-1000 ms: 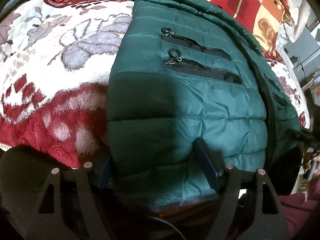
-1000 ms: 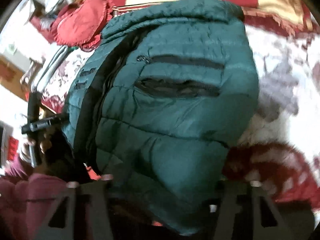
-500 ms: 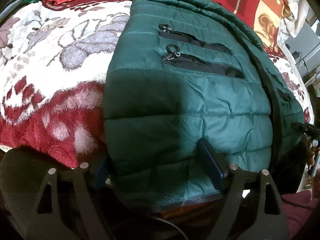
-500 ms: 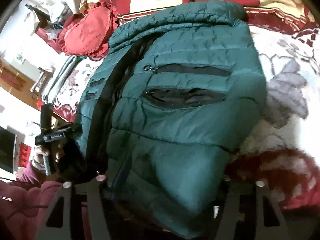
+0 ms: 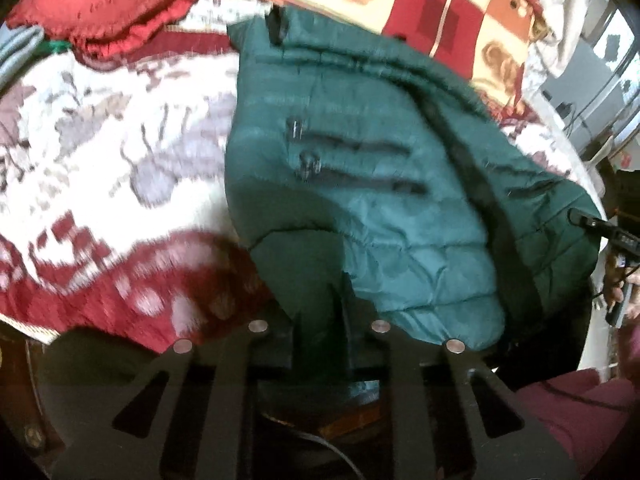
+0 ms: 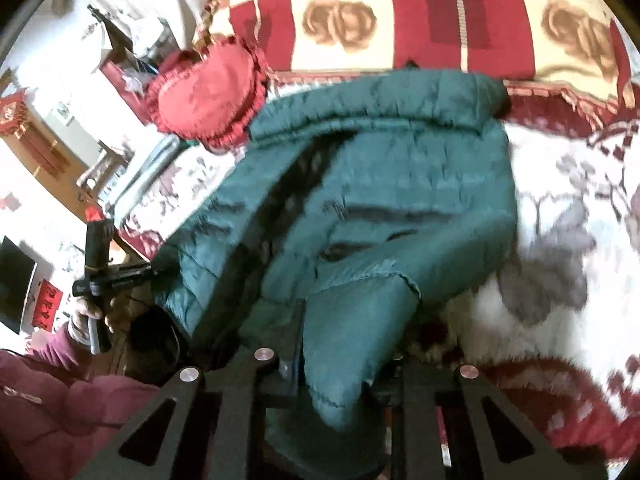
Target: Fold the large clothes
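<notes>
— Bedding first: what lies under everything?

— Red-and-white floral blanket, plush, spread over the bed. At its far edge sits a red ruffled cushion, and behind that a checked rose-print cover in cream and dark red.

— And the garment?

— One dark green puffer jacket lies on the blanket, front up, collar toward the rose-print cover. Two black zip pockets run across the chest panel, and a black zipper strip runs down the middle.

— How does the left gripper stand?

— Its fingers are drawn close with a bunch of the jacket's near hem pinched between them; the fabric rises off the blanket into a dark fold just ahead of the fingers.

— The right gripper?

— Same story on the other corner — its fingers are pressed in on a thick wad of green hem, which bulges up and over between them. The stitched edge of the hem curls across the top of that wad.

— Anything else in sight?

— From the right wrist view the left gripper's handle shows at the far left, with the person's hand wrapped around it, in a maroon sleeve. Both views are blurred.
</notes>
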Demonstrator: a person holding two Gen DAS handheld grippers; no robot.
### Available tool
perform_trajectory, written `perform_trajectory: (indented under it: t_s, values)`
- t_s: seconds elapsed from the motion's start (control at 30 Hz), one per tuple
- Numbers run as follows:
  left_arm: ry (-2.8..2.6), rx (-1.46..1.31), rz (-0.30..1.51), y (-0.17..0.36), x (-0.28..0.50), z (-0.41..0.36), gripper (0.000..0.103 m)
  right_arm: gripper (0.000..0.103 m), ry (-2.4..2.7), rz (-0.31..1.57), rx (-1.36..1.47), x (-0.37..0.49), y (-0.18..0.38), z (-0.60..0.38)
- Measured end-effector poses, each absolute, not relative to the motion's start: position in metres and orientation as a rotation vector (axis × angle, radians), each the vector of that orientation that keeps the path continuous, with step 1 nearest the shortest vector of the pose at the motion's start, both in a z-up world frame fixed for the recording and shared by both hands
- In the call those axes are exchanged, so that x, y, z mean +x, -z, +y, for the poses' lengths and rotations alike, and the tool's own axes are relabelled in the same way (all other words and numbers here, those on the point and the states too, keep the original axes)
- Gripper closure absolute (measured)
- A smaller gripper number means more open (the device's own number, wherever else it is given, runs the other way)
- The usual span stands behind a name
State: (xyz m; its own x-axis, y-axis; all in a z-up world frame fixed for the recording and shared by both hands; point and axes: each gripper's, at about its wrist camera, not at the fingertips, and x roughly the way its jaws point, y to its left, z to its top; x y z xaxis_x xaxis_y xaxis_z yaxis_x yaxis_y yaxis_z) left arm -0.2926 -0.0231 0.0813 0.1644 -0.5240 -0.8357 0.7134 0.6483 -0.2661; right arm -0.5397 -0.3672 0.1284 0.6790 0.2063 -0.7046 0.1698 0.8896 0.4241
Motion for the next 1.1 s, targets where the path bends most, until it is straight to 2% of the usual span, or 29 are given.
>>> perform_trajectory:
  t_s: [0.53,0.77,1.1]
  values:
    - [0.868,-0.088,0.862,-0.184,-0.212,-0.060,0.088,0.085,0.105,0.544,0.586,-0.487,-0.200,-0.433]
    - [0.810,-0.114,0.857,-0.192,-0.160,-0.101,0.088,0.085,0.204,0.549,0.614,-0.432,-0.200,-0.477]
    - [0.689,-0.081,0.879,-0.167,-0.085,-0.169,0.088,0.085,0.324,0.598,0.678,-0.369,-0.174,-0.535]
